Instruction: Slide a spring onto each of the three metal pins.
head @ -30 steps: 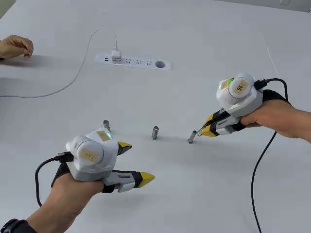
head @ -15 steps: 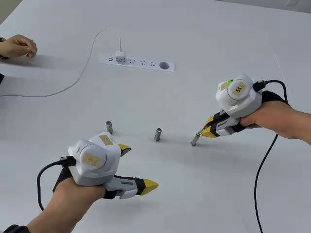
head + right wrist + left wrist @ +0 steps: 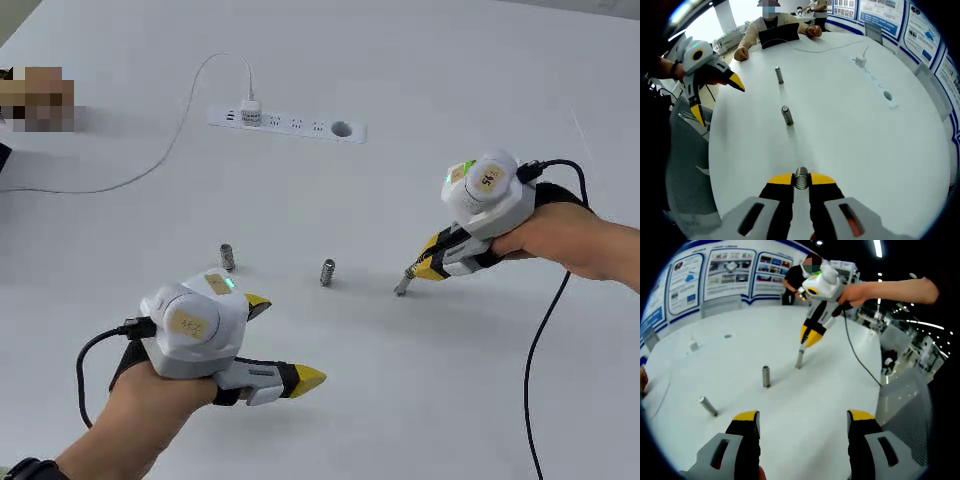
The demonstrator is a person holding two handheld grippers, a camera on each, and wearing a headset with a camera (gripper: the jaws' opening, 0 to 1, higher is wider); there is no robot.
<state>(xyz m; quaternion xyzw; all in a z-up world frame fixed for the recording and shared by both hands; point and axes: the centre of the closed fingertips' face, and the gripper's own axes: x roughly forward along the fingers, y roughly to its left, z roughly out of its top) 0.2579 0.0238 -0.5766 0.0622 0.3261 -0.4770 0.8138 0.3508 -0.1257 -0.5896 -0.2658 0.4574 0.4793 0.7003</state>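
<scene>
R gripper point(image 3: 418, 268), mid-right in head view, jaws pinching spring point(image 3: 402, 284); its long axis slants down-left from tips onto bench point(image 3: 420, 400), likely over 3rd pin. L gripper point(image 3: 285, 340) jaws spread, lower left, farther.

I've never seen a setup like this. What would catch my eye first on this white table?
Most striking is the yellow-tipped right hand-held gripper, pinching a small spring at the rightmost pin in the middle of the table. Left of it the middle pin and the leftmost pin already wear springs, while the left hand-held gripper hovers open nearer the person. A power strip lies at the far side.
</scene>
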